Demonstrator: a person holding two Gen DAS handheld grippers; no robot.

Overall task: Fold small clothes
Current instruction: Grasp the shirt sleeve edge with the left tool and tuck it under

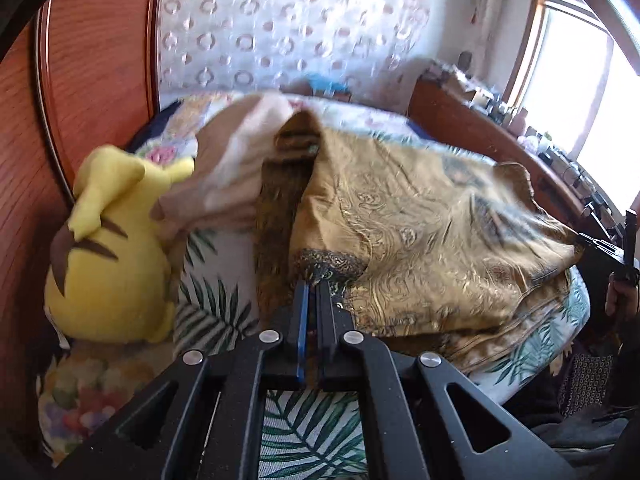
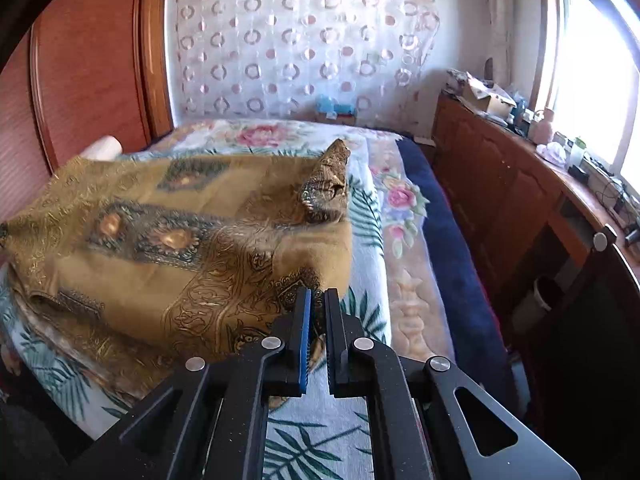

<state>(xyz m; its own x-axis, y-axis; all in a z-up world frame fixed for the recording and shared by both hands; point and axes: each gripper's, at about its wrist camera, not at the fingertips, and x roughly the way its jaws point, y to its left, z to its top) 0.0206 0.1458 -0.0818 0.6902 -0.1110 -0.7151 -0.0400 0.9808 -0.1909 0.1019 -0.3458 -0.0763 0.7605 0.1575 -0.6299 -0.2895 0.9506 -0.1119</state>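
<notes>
Both my left tongs (image 1: 314, 286) and right tongs (image 2: 318, 294) pinch the cloth (image 1: 420, 220) hem above the bed (image 2: 360, 208) edge; thin fabric could slip out mid-fold.

The cloth (image 1: 420, 216) is a thin golden-brown piece with dark paisley bands and fine gold swirls. It lies rumpled on the bed (image 1: 304, 420), over a white sheet printed with green palm leaves. Its near edge is pulled up off the sheet at two corners (image 2: 312, 296), and a far corner stands up in a peak (image 2: 332, 168).
</notes>
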